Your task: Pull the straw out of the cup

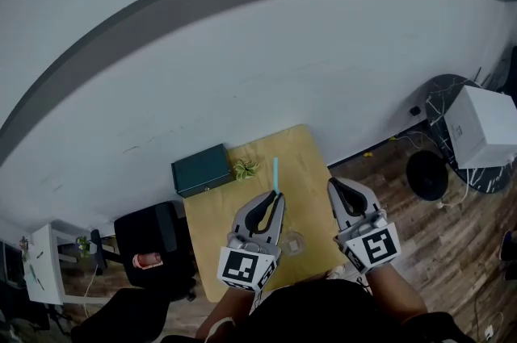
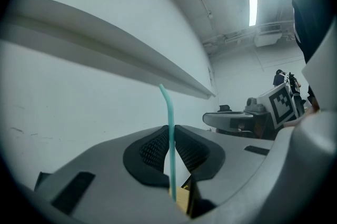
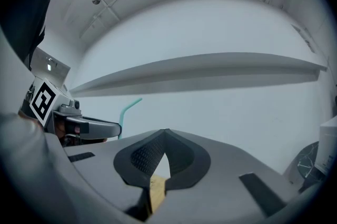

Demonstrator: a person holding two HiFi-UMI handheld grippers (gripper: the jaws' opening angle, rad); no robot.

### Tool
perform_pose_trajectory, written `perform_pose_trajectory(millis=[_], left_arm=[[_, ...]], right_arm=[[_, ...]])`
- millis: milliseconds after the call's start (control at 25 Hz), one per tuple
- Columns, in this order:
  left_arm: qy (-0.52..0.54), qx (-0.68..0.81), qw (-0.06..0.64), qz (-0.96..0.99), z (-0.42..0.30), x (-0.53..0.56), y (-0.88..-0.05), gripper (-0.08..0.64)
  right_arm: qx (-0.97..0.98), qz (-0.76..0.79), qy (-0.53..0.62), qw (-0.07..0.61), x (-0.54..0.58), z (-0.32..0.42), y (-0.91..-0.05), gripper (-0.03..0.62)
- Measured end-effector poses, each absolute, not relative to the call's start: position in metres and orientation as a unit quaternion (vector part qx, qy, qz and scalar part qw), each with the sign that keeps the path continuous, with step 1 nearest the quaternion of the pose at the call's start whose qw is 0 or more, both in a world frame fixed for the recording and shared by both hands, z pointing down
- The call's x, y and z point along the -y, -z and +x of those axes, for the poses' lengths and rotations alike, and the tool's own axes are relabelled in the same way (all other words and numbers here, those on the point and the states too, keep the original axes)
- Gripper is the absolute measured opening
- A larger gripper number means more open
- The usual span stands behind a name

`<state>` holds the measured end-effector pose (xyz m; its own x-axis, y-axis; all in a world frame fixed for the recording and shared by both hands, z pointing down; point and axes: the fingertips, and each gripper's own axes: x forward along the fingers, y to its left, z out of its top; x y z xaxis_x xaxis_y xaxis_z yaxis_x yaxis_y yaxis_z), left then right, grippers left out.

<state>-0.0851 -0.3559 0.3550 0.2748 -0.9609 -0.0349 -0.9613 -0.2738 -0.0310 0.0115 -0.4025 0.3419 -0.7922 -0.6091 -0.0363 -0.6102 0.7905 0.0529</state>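
— Straw and cup: where do they stand for you?

— Take it from the big things down. A white wall fills the far side, and your wooden table stands against it. A dark green box sits at the table's far left edge, with a small plant just beside it.

— And your grippers?

— You hold both above the table, side by side but apart. Your left gripper is clamped on the straw, pads pressed to its shaft. Your right gripper has its jaws together at the tips with nothing between them.

— The cup?

— What looks like a clear cup shows faintly on the table between your two grippers. The teal straw stands upright in your left jaws, its bent top poking past the tips. Whether its lower end is clear of the cup, I cannot tell.
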Motion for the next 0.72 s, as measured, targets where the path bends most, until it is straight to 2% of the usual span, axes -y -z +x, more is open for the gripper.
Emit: perform_pose_trajectory(millis=[280, 440, 720], left_arm=[[-0.006, -0.606, 0.013, -0.795, -0.087, 0.356, -0.36, 0.051], [-0.002, -0.599, 0.008, -0.801, -0.082, 0.355, -0.364, 0.051], [-0.003, -0.601, 0.004, -0.799, -0.085, 0.352, -0.368, 0.051]], right_arm=[[-0.946, -0.323, -0.043, -0.003, 0.404, 0.01, -0.344, 0.017], [-0.949, -0.311, -0.039, 0.029, 0.4, 0.01, -0.338, 0.017], [-0.95, -0.309, -0.036, 0.0, 0.396, 0.009, -0.353, 0.017]])
